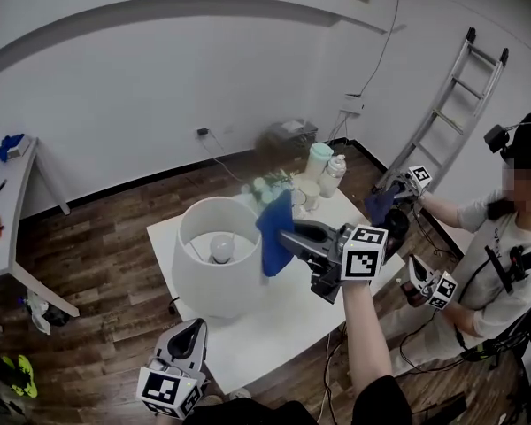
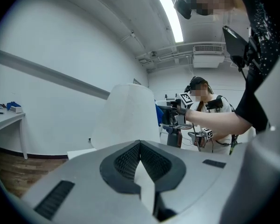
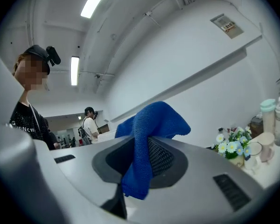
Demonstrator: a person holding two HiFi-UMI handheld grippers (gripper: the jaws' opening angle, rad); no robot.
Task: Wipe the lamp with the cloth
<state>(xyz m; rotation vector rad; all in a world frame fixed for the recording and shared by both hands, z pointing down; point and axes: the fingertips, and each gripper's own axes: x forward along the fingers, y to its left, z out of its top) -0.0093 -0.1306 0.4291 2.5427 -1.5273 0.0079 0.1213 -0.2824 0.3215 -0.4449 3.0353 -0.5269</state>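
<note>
1. Right gripper view: the right gripper (image 3: pixel 141 149) has its jaws pressed together on a fold of the blue cloth (image 3: pixel 154 120). The cloth bunches above the pads and hangs in a tail below them. The firm pinch looks meant to stop the cloth slipping while it rubs.
2. Head view: the cloth drapes down against the right side of the white lamp (image 1: pixel 214 268) at the top rim of its shade. The fabric, not the gripper, meets the shade.
3. The lamp stands upright near the left edge of the white table (image 1: pixel 274 330). Its shade is open at the top and the bulb shows inside.
4. Left gripper view: the left gripper (image 2: pixel 140 164) has its jaws closed with nothing between them. It sits low by the table's front edge, pointed at the shade but apart from it, probably so that it stays clear of the wiping.
5. Flowers (image 1: pixel 267 187) and bottles (image 1: pixel 333 175) stand at the table's far corner, apart from the lamp, which leaves room around the shade.
6. The wipe appears to be at the rim. A light shade could shift under pressure.
</note>
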